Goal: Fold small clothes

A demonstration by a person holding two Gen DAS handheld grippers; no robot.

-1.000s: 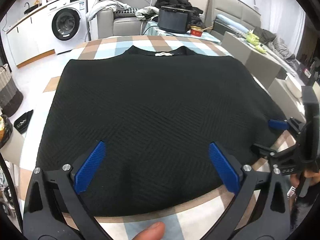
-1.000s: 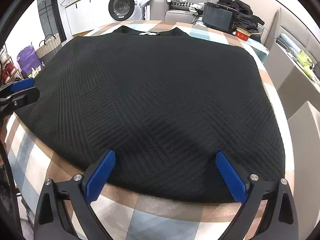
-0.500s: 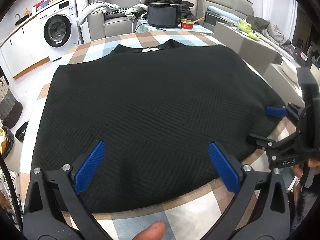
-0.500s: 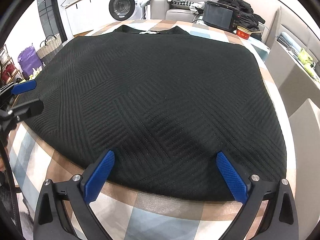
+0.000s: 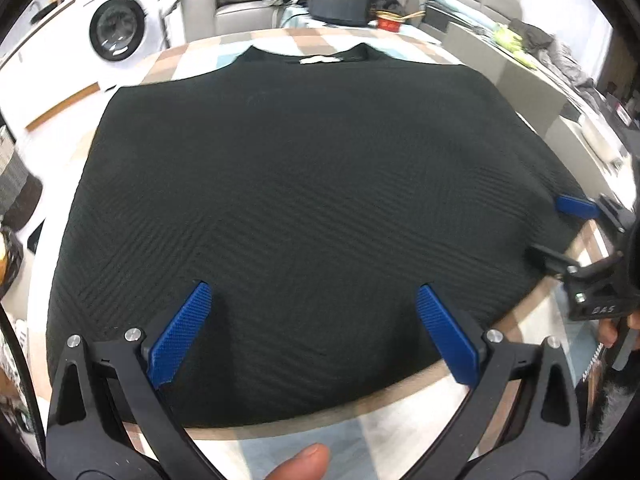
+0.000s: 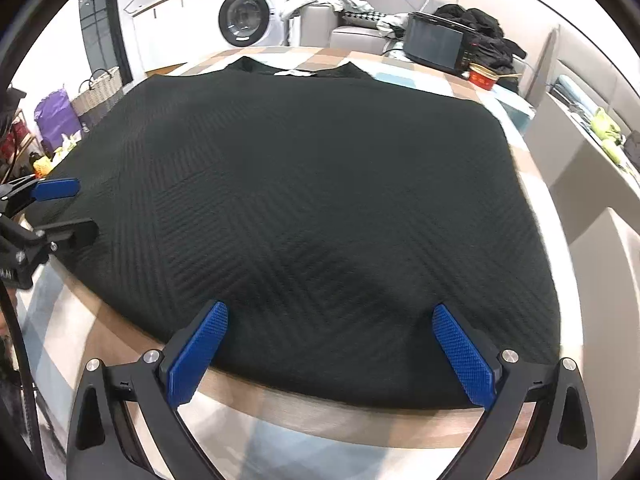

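Observation:
A black ribbed knit top (image 5: 304,184) (image 6: 304,184) lies flat on the checked tablecloth (image 5: 304,444), collar and white label (image 5: 320,59) at the far end. My left gripper (image 5: 316,300) hovers open over the near hem, blue pads wide apart with nothing between them. My right gripper (image 6: 328,320) is open too, above the hem further right. Each gripper shows in the other's view: the right one (image 5: 560,228) at the garment's right edge, the left one (image 6: 68,208) at its left edge. A thumb tip (image 5: 304,462) shows at the bottom of the left wrist view.
Beyond the table stand a washing machine (image 6: 244,20), a grey sofa with clothes (image 5: 240,4), a black appliance (image 6: 434,42) and a red bowl (image 6: 482,78). A wicker basket (image 6: 98,88) and purple bag (image 6: 54,116) sit on the floor left. A pale counter (image 6: 592,160) runs along the right.
Both grippers have drawn back slightly toward the near hem and stayed open. The left wrist view has tilted, so the garment sits lower and more of the near tablecloth shows.

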